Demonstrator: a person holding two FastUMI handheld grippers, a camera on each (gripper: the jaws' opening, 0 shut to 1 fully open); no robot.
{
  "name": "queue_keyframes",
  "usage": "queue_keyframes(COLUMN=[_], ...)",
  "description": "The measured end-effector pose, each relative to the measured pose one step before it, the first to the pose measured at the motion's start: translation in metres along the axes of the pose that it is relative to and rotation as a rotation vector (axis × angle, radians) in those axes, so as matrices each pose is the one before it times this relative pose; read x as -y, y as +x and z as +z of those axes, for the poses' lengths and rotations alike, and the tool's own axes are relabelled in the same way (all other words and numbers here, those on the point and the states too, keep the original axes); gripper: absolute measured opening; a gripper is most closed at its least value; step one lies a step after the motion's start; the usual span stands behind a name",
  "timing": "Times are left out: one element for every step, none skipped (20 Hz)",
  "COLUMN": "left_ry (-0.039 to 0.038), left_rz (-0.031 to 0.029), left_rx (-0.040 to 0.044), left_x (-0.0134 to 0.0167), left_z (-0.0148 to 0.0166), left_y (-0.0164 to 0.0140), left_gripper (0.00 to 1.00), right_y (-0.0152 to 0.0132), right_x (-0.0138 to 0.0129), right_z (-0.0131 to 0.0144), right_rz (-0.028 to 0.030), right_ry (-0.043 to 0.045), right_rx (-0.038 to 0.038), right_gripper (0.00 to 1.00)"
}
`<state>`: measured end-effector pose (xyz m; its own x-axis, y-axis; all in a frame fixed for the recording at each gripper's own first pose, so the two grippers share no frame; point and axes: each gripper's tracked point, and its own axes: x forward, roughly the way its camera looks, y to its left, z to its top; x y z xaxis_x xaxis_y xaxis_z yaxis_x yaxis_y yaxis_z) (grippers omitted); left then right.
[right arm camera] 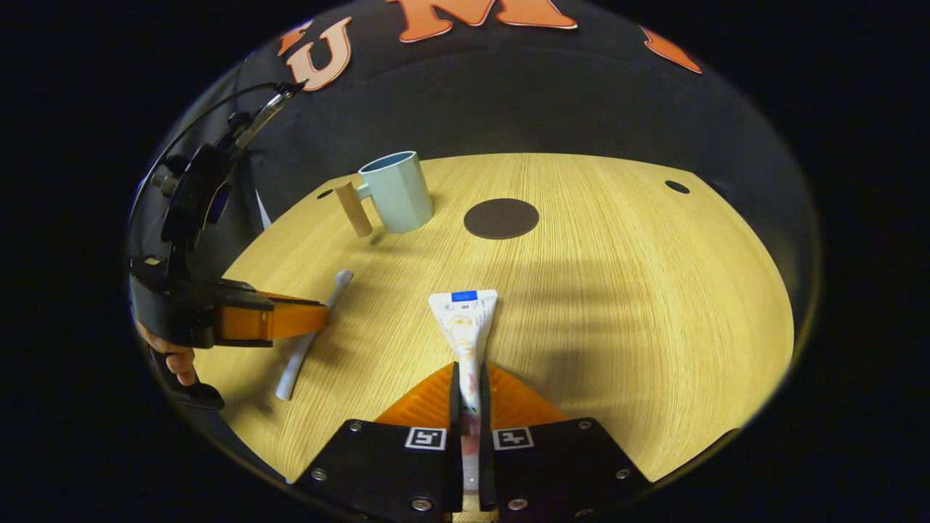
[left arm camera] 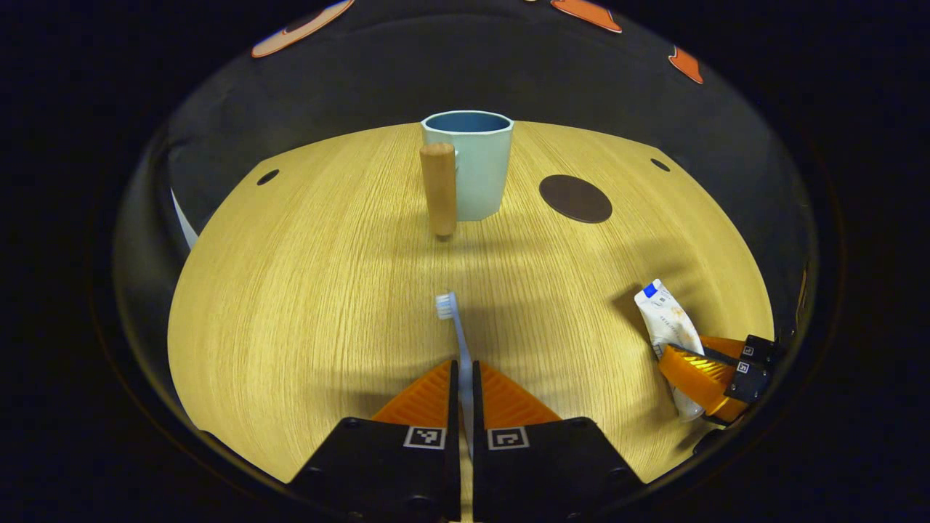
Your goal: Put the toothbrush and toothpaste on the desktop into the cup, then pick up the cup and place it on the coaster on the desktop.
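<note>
Both items are only grasped: left gripper (left arm camera: 465, 370) pinches the toothbrush (left arm camera: 456, 330), right gripper (right arm camera: 468, 374) pinches the toothpaste (right arm camera: 465, 327). The cup (left arm camera: 472, 163) at 12 o'clock waits empty, off the coaster (left arm camera: 575, 198).

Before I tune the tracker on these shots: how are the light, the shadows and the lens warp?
Left gripper view: even warm light, broad soft shadow bands across the table, the cup sharp, and the table edge bowed by the fisheye. Right gripper view: a similar soft shadow behind the toothpaste, no harsh glare, the coaster squashed to an oval.
</note>
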<state>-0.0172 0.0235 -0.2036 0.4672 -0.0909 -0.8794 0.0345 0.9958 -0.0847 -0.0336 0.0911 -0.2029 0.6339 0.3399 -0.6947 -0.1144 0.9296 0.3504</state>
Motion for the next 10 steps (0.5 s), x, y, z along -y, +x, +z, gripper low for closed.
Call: queue_keyframes(left_ry=[0.00239, -0.00469, 0.00557, -0.00344, 0.00024, -0.00166, -0.00508, 0.00538, 0.00667, 0.00898], left_rz=[-0.00469, -0.00018, -0.0027, -0.00455, -0.00844, -0.00229, -0.01574, -0.00991, 0.00073, 0.00088], left_rx=[0.01352, 0.00709, 0.01177, 0.00816, 0.01637, 0.01572, 0.02707, 0.02722, 0.03236, 0.02905], left_x=[-0.00269, -0.00294, -0.00245, -0.00011, -0.00012, -0.00134, 0.00044, -0.00368, -0.0057, -0.00373], left_z=[0.00286, -0.00098, 0.00064, -0.00434, 0.00031, -0.00156, 0.00239, 0.0023, 0.00422, 0.00304], left_y=[-0.00189, -0.00215, -0.0012, 0.00317, 0.00129, 0.00278, 0.00038, -0.00258, -0.00165, -0.00319], left_gripper=[0.06, 0.06, 0.05, 0.04, 0.04, 0.04, 0.04, 0.04, 0.04, 0.05], right_y=[-0.00047, -0.00081, -0.00005, -0.00182, -0.00193, -0.00226, -0.00076, -0.00208, -0.00213, -0.00161], right_x=[-0.00126, 0.00092, 0.00141, 0.00007, -0.0008, -0.00198, -0.00028, 0.00053, 0.00077, -0.00008], right_z=[0.0008, 0.00371, 0.00288, 0.00263, 0.00448, 0.00473, 0.00519, 0.0048, 0.00458, 0.00467], right_rz=[0.0111, 0.00385, 0.00235, -0.00154, 0.00583, 0.00297, 0.0021, -0.00286, -0.00218, -0.00211], right_ry=[0.00982, 0.01198, -0.00402, -0.00065, -0.00299, 0.00336, 0.00171, 0.00232, -0.0024, -0.00193], right_rx=[0.00455, 0.0157, 0.00853, 0.01347, 0.01748, 0.01738, 0.01988, 0.01771, 0.01202, 0.01494], right_gripper=[0.07, 0.06, 0.06, 0.06, 0.06, 0.06, 0.06, 0.06, 0.06, 0.06])
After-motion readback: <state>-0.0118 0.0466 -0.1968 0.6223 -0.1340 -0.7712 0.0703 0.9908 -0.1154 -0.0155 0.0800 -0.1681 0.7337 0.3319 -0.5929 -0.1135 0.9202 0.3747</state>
